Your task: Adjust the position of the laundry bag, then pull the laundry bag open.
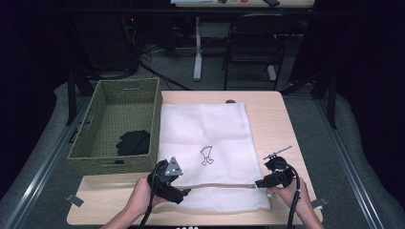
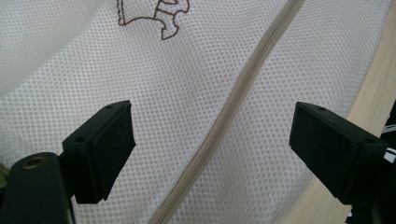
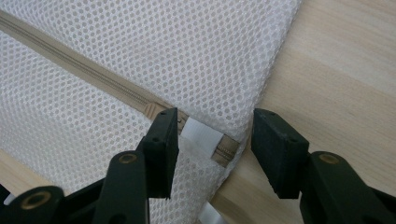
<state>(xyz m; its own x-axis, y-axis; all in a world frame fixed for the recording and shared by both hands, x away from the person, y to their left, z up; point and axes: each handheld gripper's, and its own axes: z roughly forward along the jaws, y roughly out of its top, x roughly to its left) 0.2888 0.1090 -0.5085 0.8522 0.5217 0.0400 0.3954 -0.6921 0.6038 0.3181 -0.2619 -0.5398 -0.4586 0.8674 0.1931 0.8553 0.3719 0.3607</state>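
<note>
Wooden table (image 1: 279, 119), mesh bag (image 1: 205, 129) zipper end half-covered, right gripper (image 3: 212, 140) straddling it, left gripper (image 2: 210, 140) wide, empty.

So it's a big white mesh laundry bag (image 1: 205, 138), lying flat across the middle of the frame in the high view, taking up most of the desk (image 1: 282, 124). There's a small brown outline print (image 1: 207, 156) roughly in its center. A beige zipper (image 1: 224, 186) runs left to right near its lower edge, zipped closed, and ends at the bag's lower right corner by a small white fabric tab (image 3: 201, 135).
</note>
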